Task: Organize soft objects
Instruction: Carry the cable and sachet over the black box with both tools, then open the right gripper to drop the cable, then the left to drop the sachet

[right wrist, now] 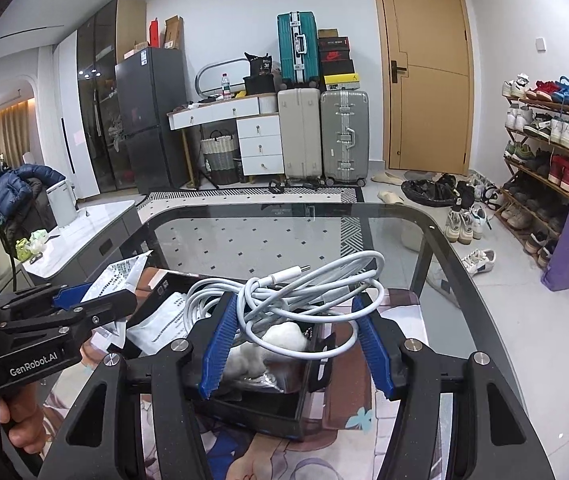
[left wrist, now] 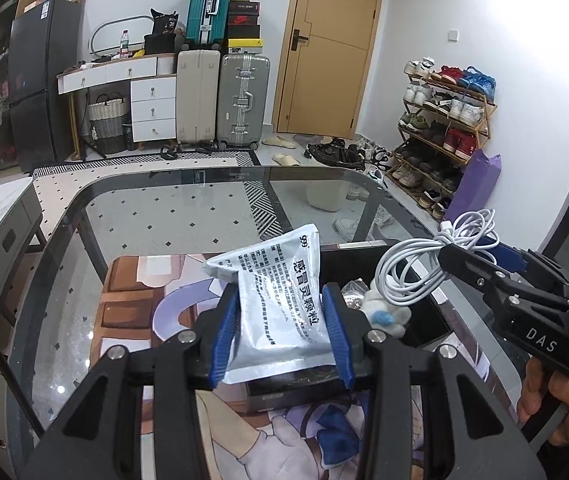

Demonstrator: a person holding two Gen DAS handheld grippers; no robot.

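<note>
My left gripper (left wrist: 282, 332) is shut on a white medicine sachet (left wrist: 280, 300) with black print, held above the near left part of a black box (left wrist: 424, 320). The sachet also shows in the right wrist view (right wrist: 118, 280). My right gripper (right wrist: 298, 344) is shut on a coiled white cable (right wrist: 304, 292) and holds it over the black box (right wrist: 256, 404). The cable also shows in the left wrist view (left wrist: 424, 268). Inside the box lie a white plush toy (right wrist: 268, 344) and another printed white sachet (right wrist: 160, 324). The plush has a blue spot (left wrist: 384, 316).
The box stands on a printed mat (left wrist: 132, 300) on a glass table (left wrist: 164, 216). Beyond the table stand suitcases (left wrist: 240, 100), a white drawer unit (left wrist: 152, 104), a door (left wrist: 332, 44) and a shoe rack (left wrist: 444, 120). A grey cabinet (left wrist: 0, 220) stands to the left.
</note>
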